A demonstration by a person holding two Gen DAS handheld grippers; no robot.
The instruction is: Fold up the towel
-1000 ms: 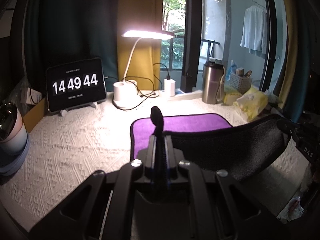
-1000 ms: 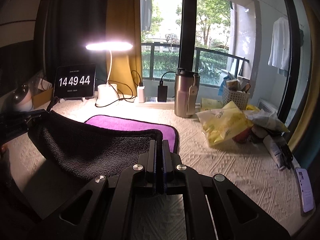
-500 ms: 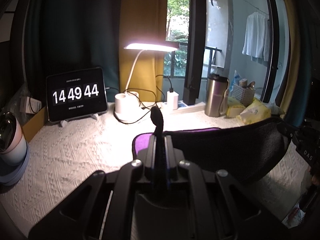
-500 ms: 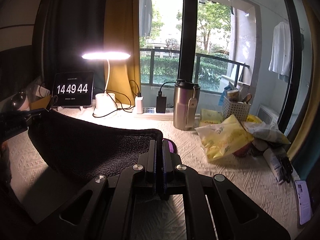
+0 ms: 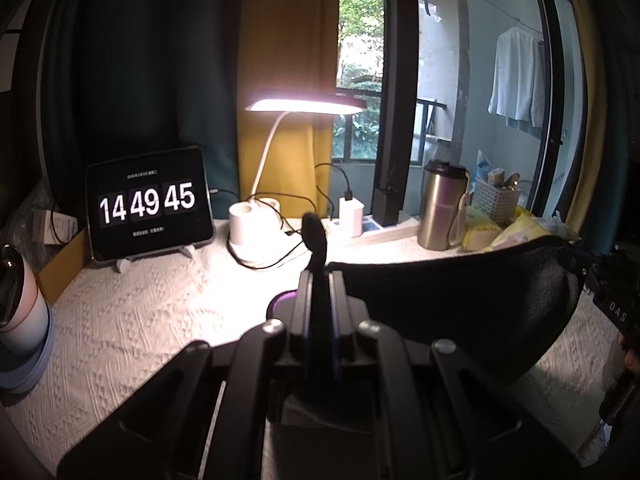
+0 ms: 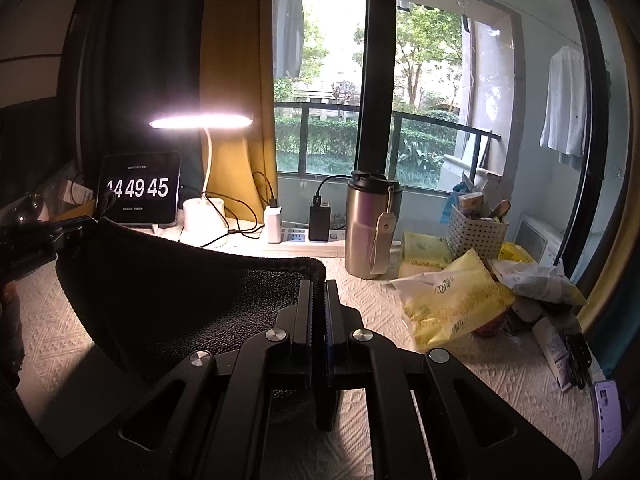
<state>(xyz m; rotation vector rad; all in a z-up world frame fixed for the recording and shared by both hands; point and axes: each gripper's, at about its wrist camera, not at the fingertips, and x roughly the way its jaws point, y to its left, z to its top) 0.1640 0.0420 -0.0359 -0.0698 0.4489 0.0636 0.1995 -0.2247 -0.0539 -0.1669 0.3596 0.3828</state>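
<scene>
The towel (image 5: 460, 304) hangs in the air above the bench (image 5: 132, 320), its dark underside showing and a sliver of purple near the cloth below. The left tongs (image 5: 318, 280) and right tongs (image 6: 319, 304) are each pressed together on a corner. The raised edge runs left to right between them. The fold looks begun: the edge is lifted, not yet laid over.

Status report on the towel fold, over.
Left hand-held gripper and right hand-held gripper each shut on a towel corner. Towel lifted, slung between them, purple face barely showing. Steel tumbler and snack bags beside it.
</scene>
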